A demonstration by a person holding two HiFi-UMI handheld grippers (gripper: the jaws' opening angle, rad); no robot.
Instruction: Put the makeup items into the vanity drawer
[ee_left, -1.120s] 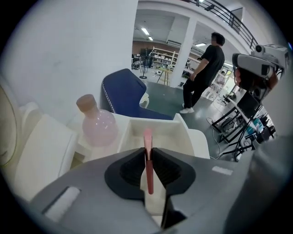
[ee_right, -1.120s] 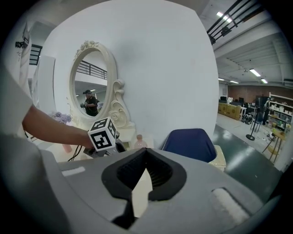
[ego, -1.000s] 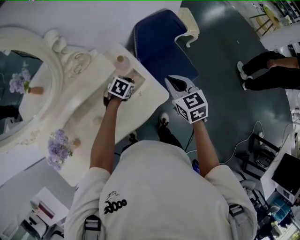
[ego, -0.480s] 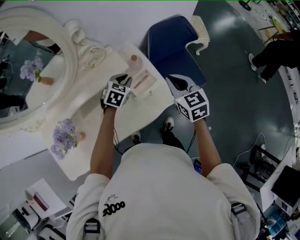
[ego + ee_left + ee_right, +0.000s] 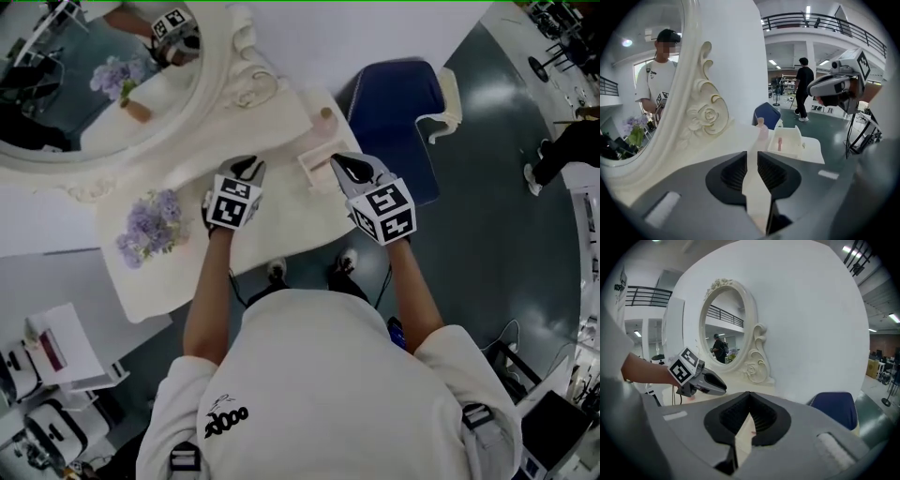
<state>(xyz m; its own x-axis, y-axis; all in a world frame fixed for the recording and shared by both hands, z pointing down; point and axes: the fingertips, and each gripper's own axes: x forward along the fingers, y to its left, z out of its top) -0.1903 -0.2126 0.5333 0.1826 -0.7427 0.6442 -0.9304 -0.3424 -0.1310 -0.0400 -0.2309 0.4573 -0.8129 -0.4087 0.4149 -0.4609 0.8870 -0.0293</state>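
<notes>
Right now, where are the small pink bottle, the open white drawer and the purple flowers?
small pink bottle point(image 5: 761, 131): left gripper view, its body
open white drawer point(image 5: 785, 153): left gripper view, near wall
purple flowers point(image 5: 150, 223): head view, the blossoms

White short-sleeved T-shirt point(image 5: 319, 375), black back print point(image 5: 229, 418), dark straps point(image 5: 185, 456). Left gripper point(image 5: 248, 166) and right gripper point(image 5: 348, 166): grey, black-and-white marker cubes point(image 5: 384, 212).

Head view steeply down over vanity point(image 5: 178, 278); both gripper views low, close, share mirror frame point(image 5: 705, 112).
</notes>
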